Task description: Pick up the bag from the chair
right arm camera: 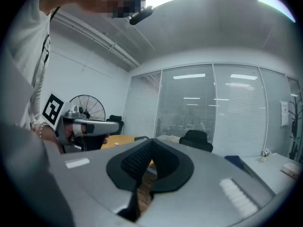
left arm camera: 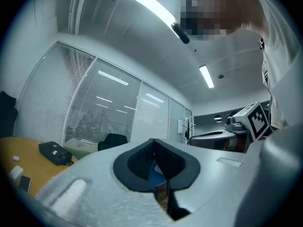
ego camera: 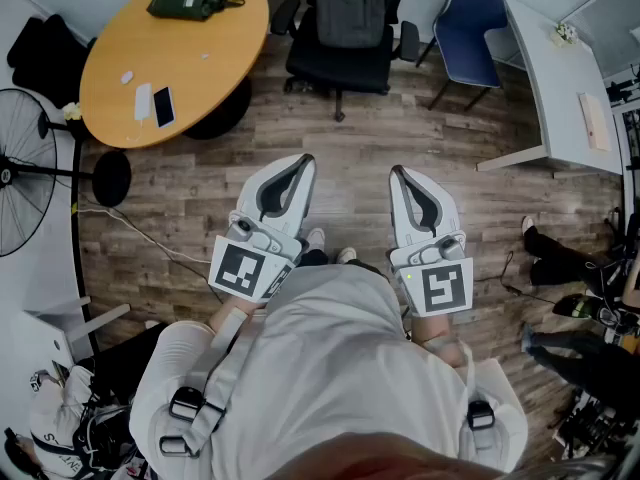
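The backpack rests on the seat of the black office chair, untouched. The left claw and the right claw are both fully closed and empty. They are held level, side by side, well short of the chair, probably a ready pose before the approach.

2 grippers, left and right, level, fingers closed.
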`<state>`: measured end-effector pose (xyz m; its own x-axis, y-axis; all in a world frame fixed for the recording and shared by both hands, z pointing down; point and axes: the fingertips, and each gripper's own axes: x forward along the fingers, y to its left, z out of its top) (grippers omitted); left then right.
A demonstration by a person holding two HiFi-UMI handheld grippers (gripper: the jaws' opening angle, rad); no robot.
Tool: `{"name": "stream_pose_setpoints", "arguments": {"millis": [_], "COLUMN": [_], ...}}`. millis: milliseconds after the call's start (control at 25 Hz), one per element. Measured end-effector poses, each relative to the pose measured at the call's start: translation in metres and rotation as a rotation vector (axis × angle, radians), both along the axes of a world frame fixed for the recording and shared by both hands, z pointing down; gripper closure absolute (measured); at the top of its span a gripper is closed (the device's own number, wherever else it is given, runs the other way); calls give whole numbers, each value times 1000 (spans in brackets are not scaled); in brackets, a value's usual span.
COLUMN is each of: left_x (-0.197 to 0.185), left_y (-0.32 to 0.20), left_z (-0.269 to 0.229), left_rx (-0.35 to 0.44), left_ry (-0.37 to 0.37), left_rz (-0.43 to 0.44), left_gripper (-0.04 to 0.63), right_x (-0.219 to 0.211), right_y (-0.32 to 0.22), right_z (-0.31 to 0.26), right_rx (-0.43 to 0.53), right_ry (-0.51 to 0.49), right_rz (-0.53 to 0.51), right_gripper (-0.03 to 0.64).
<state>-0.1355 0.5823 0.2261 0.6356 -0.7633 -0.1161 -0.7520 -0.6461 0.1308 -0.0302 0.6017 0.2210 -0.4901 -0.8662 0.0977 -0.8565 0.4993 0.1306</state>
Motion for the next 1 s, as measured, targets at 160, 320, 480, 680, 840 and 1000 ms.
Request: {"name": "stream_pose_setpoints", "arguments": {"millis": [160, 320, 480, 680, 840, 1000], "left_x": [-13, -17, -16, -9, 5, 25], "left_y": [-6, -16, -27, -53, -79, -109], "left_z": [4, 8, 11, 15, 14, 10], "left_rx": [2, -12, -20, -22, -18, -14], "left_ry": [-2, 1, 6, 5, 5, 0], "left_rz": [2, -1, -1, -9, -3, 7], "left_gripper": [592, 592, 592, 592, 592, 592], "right_x": [-7, -10, -7, 1, 14, 31], "right_y": [-5, -15, -29, -55, -81, -110], "right_z": [9, 11, 17, 22, 22, 18], "right_rx": [21, 17, 1, 0, 2, 6], "right_ry": [11, 8, -9, -29, -32, -35], "right_rz": [-12, -11, -10, -19, -19, -17], "right_gripper": [614, 612, 614, 614, 614, 614]}}
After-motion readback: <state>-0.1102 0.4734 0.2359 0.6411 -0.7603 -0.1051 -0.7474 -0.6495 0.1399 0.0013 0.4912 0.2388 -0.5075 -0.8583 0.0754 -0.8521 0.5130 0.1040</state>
